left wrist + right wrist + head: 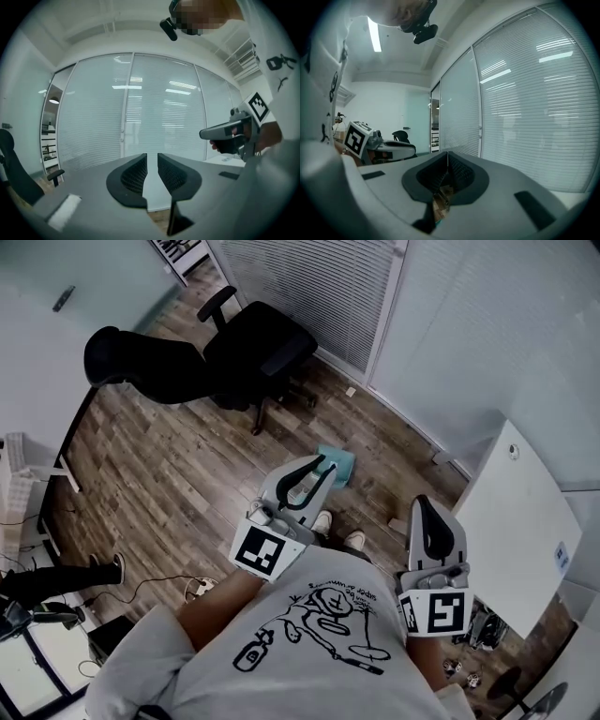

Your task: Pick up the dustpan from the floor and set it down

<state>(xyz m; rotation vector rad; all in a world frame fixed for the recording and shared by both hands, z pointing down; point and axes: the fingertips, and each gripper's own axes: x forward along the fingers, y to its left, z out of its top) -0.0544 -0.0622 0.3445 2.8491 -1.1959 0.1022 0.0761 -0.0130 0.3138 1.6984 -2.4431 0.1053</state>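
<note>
Lying flat on the brown wood-plank floor (pixel 187 456), the pale teal plastic dustpan (pixel 341 461) shows in the head view just past the tip of the left gripper (pixel 323 466), which covers part of it. It sits near the person's feet, well apart from the black office chair (pixel 253 348) and short of the white bench (pixel 520 512) at the right. Neither gripper touches it; both are held up level in front of the body, far above the floor.

Going by this, the dustpan is down and in nobody's grip. Whether that means the lift has not begun or the setting down is already finished, these views alone do not settle. If it has yet to start, the whole job remains: reach down, close on the pan, raise it and place it.

In the left gripper view the left gripper (pixel 152 157) has its dark ribbed fingers (pixel 133 176) a narrow slot apart, with only the white blinds showing through the gap, so it holds nothing.

In the right gripper view the right gripper (pixel 447 157) has its fingers (pixel 461 176) pressed together at the tips, with only a sliver of floor visible below them and nothing caught between
</note>
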